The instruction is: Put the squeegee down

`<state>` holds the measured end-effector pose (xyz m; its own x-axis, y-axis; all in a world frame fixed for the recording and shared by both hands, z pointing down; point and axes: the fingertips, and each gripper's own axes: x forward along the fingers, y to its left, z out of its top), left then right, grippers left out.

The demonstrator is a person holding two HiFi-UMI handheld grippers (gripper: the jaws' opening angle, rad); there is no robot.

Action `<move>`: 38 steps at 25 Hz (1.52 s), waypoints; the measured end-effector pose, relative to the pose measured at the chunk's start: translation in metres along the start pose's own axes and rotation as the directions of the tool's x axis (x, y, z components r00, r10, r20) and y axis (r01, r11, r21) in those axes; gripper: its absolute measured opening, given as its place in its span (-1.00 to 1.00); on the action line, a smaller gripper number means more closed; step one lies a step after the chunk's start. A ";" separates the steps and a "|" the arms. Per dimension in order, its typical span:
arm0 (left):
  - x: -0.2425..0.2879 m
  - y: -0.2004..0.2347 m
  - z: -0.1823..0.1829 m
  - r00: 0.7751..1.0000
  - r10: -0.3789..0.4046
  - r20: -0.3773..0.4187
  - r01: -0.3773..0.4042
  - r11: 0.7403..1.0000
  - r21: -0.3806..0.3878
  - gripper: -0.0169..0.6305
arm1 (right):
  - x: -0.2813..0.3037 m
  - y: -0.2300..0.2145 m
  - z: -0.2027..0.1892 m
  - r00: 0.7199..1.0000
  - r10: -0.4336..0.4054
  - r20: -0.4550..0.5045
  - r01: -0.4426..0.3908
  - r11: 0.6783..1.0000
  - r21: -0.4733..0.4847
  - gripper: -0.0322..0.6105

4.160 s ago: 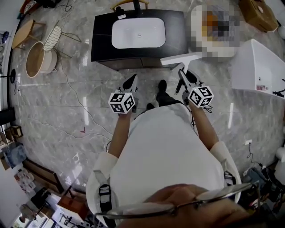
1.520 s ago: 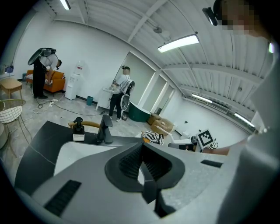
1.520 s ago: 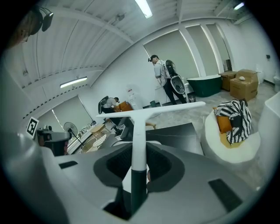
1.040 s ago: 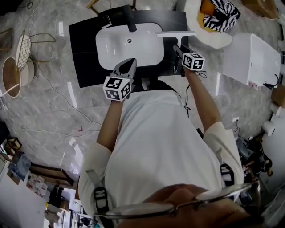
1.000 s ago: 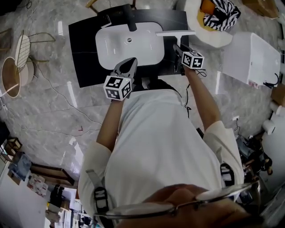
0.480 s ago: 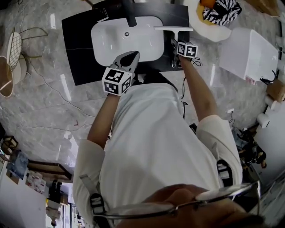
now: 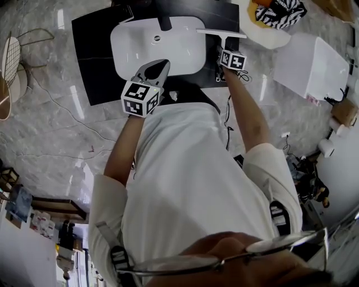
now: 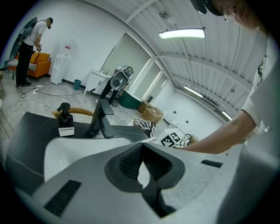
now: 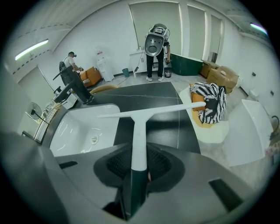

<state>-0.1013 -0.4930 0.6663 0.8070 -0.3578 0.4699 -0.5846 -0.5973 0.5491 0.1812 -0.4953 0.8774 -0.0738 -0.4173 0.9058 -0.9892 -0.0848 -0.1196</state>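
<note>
The squeegee (image 9: 139,131) has a white T-shaped head and a dark green handle. My right gripper (image 9: 138,165) is shut on that handle, blade pointing away from me. In the head view the squeegee (image 7: 221,33) lies over the black counter (image 7: 95,56) just right of the white sink (image 7: 157,45), with the right gripper (image 7: 223,49) behind it. Whether the blade touches the counter I cannot tell. My left gripper (image 7: 161,64) hovers at the sink's near rim. In its own view the left gripper (image 8: 142,146) is shut, with nothing between the tips.
A black faucet (image 8: 99,118) and a soap bottle (image 8: 65,120) stand behind the sink. A round white seat with a zebra cushion (image 7: 275,17) and a white box (image 7: 317,64) sit to the right. A person (image 9: 156,48) stands beyond the counter.
The vanity has come closer since the earliest frame. Over the last second my right gripper has sunk and tipped downward with the squeegee over the counter. The left gripper drifted slightly toward the sink.
</note>
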 end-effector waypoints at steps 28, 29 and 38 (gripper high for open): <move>-0.014 -0.004 -0.009 1.000 -0.025 0.016 0.024 0.999 0.037 -0.93 | -0.049 0.006 0.010 0.989 -0.043 0.139 0.055 0.995 -0.087 -0.38; -0.014 -0.008 -0.009 0.999 -0.027 0.018 0.026 0.999 0.044 -0.93 | -0.057 0.006 0.012 0.986 -0.037 0.161 0.052 0.995 -0.089 -0.41; -0.016 -0.052 -0.016 0.998 0.010 0.066 -0.014 0.998 0.055 -0.93 | -0.140 0.036 0.012 0.934 0.115 0.339 -0.055 0.982 -0.183 -0.64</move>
<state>-0.0852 -0.4446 0.6408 0.8046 -0.4103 0.4292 -0.5903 -0.6308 0.5035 0.1574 -0.4508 0.7410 -0.1401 -0.7060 0.6943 -0.9901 0.1050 -0.0930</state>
